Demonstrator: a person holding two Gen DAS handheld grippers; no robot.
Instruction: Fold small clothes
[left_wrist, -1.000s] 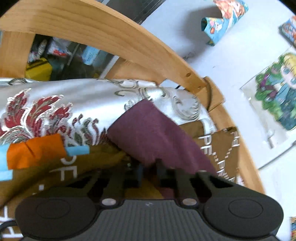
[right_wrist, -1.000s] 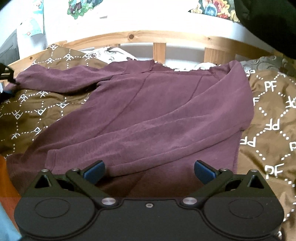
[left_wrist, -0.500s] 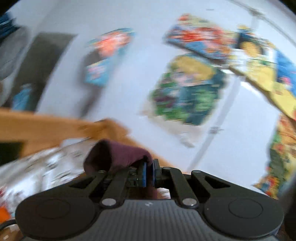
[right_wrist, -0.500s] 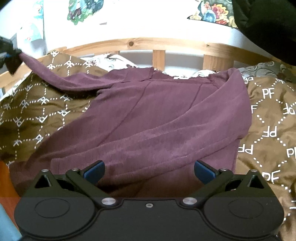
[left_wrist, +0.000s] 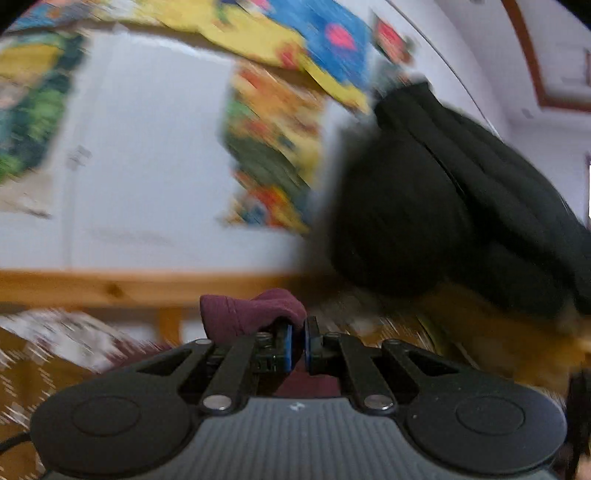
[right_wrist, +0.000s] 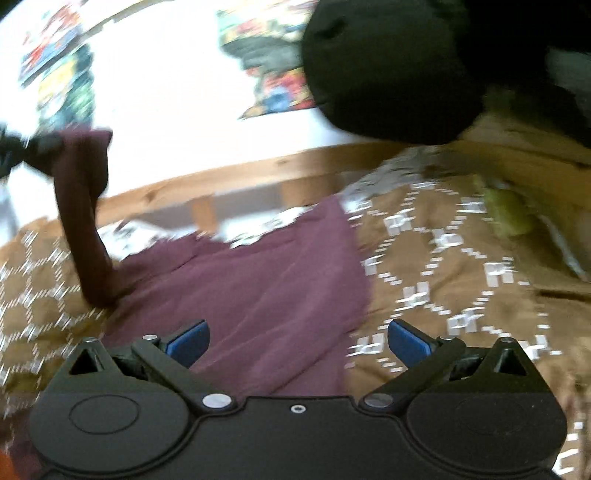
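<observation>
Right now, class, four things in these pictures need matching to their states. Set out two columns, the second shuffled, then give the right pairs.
1 left gripper
2 right gripper
3 sleeve
4 brown blanket

A spread under the top
B lifted upward
C open, empty
D shut on maroon cloth

Pairs: 1-D, 2-C, 3-B, 4-A

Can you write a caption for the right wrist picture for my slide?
Open right gripper hovers over a purple top on a brown patterned cover while the left gripper lifts its sleeve.

White wall (left_wrist: 147, 184) with colourful posters (left_wrist: 273, 147) (blurred), wooden rail (right_wrist: 207, 184)
</observation>
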